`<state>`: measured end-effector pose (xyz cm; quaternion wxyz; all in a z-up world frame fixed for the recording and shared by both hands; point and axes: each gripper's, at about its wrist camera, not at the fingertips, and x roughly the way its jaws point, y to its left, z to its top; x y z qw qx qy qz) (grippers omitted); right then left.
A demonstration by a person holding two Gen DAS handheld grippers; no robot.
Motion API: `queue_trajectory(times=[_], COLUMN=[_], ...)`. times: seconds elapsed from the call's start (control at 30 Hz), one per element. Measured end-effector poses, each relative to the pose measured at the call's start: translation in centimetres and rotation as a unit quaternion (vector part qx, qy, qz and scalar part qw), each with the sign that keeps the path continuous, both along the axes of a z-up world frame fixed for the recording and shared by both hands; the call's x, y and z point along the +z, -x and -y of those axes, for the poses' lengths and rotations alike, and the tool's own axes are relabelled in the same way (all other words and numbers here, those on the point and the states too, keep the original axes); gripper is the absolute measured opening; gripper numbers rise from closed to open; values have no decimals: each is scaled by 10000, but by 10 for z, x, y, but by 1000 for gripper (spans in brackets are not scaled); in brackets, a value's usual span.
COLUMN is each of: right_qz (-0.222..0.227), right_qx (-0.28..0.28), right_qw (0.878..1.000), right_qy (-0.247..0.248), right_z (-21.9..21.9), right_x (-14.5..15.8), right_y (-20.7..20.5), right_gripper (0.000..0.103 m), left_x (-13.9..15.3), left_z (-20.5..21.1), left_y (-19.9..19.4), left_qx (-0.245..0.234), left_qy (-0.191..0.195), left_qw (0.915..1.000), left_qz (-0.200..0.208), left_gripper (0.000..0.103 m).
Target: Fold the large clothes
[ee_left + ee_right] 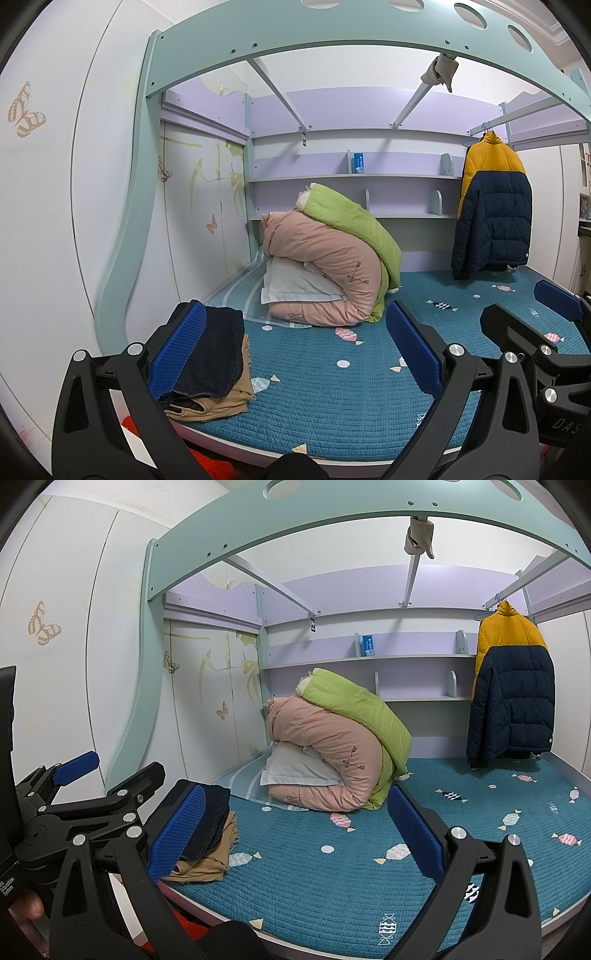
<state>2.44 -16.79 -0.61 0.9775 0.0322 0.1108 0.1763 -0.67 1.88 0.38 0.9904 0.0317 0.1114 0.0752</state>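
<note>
Right wrist view: jacket (513, 686) hangs upright at far right, well beyond both wide, empty jaws, nearer the right gripper (295, 834) than the left gripper (295, 354).

I see a large puffer jacket (493, 203) hanging from a rail at the far right end of the bed (332, 406), yellow across the collar and shoulders, navy below, quilted in horizontal bands. It hangs upright and unfolded, one sleeve drooping along its left edge, the hem just above the teal bed cover. At the near left corner of the bed I see a small stack of folded clothes (212, 373): a dark navy piece on top and a tan piece beneath, lying flat, the tan edges showing out past the navy one.
</note>
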Motion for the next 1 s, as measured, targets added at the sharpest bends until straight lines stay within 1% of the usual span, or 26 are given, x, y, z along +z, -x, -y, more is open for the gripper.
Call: queue_trajectory(times=[0.57, 0.7, 0.83, 0.93, 0.97, 1.0], right_qz=[-37, -101, -153, -54, 64, 282], right_qx=[23, 31, 61, 44, -56, -283], right_qw=[10000, 9999, 9996, 9995, 9994, 9988], right_qy=[-57, -121, -226, -322, -321, -269], right_z=[-4, -5, -1, 9, 15, 26], right_x=[-3, -9, -17, -22, -23, -25], right_y=[-6, -15, -29, -43, -49, -58], right_gripper=[95, 95, 95, 95, 95, 95], left_x=[-2, -7, -13, -19, -20, -23], left_z=[-1, -3, 5, 15, 18, 24], left_y=[-1, -9, -24, -42, -48, -60], left_qx=[52, 108, 132, 167, 168, 166], left_qy=[-12, -74, -141, -258, -306, -405], left_qw=[10000, 9999, 9997, 9994, 9992, 9988], left_qz=[-15, -56, -136, -182, -189, -203], left_gripper=[98, 98, 98, 98, 98, 98])
